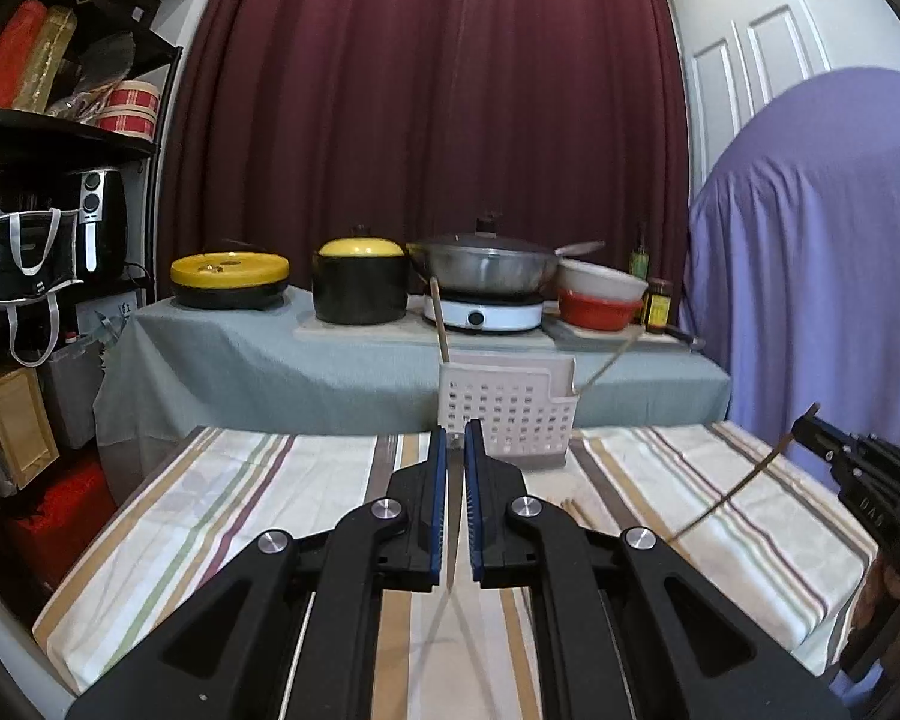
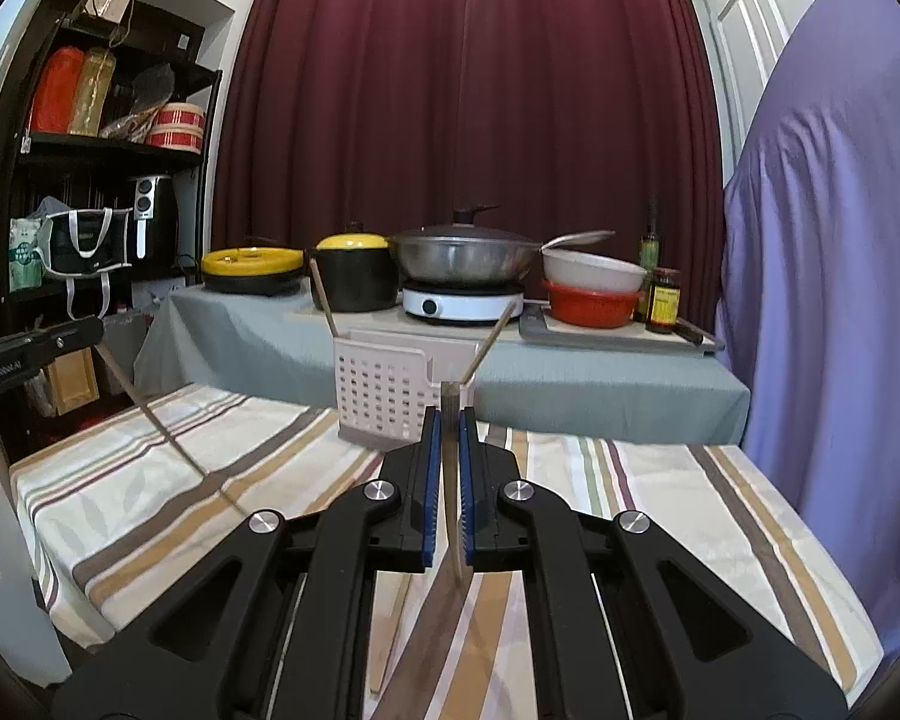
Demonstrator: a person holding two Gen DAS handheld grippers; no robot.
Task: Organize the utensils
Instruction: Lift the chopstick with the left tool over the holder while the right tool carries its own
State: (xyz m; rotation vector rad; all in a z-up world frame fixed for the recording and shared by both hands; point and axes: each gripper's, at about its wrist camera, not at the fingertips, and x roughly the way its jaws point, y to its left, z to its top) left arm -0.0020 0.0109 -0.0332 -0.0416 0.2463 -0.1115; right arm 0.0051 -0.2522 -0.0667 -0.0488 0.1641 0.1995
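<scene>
My left gripper (image 1: pixel 456 438) is clenched on a thin chopstick (image 1: pixel 452 516), which runs edge-on between the blue pads and slants down below them over the striped tablecloth (image 1: pixel 240 480). My right gripper (image 2: pixel 449 420) is likewise clenched on a second chopstick (image 2: pixel 450 480), whose squared tip stands just above the fingertips. In the left wrist view the right gripper (image 1: pixel 810 427) appears at the far right with its stick (image 1: pixel 732 492) slanting down toward the cloth; raised lettering on its body is too blurred to read. In the right wrist view the left gripper (image 2: pixel 93 330) enters from the left edge, and its side bears white writing that reads roughly "GenRobot.AI".

The white perforated utensil holder (image 1: pixel 507 414) stands at the far edge of the cloth, ahead of both grippers, with two chopsticks (image 1: pixel 438 318) already leaning out of it. Two more chopstick ends (image 1: pixel 576 513) lie on the cloth beside my left fingers.

Behind, a grey-covered table (image 1: pixel 270 354) carries a lidded wok (image 1: pixel 486 267) on a white induction plate (image 1: pixel 483 312) and a sauce jar (image 2: pixel 663 300) whose yellow label is illegible.
</scene>
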